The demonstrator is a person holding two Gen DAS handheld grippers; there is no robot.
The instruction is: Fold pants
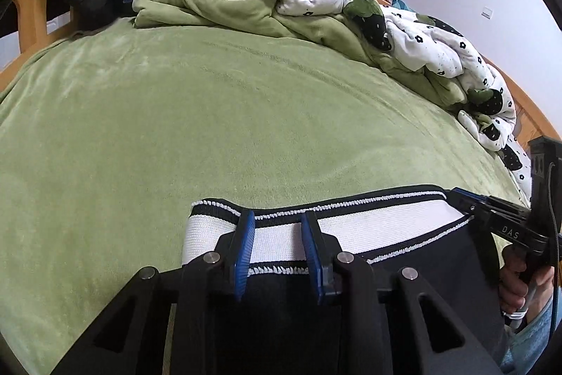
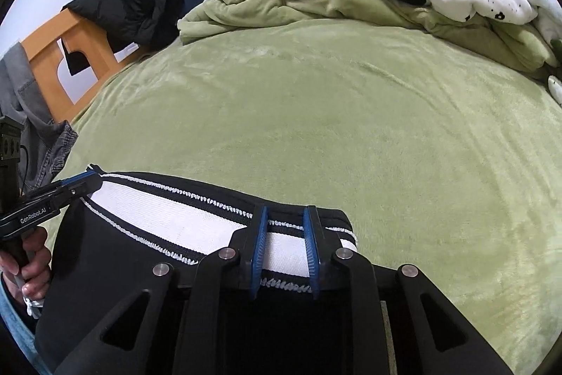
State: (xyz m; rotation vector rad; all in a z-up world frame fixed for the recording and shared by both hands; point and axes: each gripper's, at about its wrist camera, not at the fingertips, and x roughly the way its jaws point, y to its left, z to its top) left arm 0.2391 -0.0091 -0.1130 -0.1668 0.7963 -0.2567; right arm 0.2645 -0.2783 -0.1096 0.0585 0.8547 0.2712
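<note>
Black pants with a white waistband edged in black and white hang at the near edge of a green bed. My left gripper holds the waistband's left end between its blue pads. My right gripper holds the right end of the waistband the same way. Each gripper shows in the other's view, clamped flat on the band: the right one and the left one. The pant legs drop out of sight below.
A rumpled green and white flowered quilt lies along the far side of the bed. A dark jacket drapes over the wooden bed frame at left. Grey jeans hang by the left edge.
</note>
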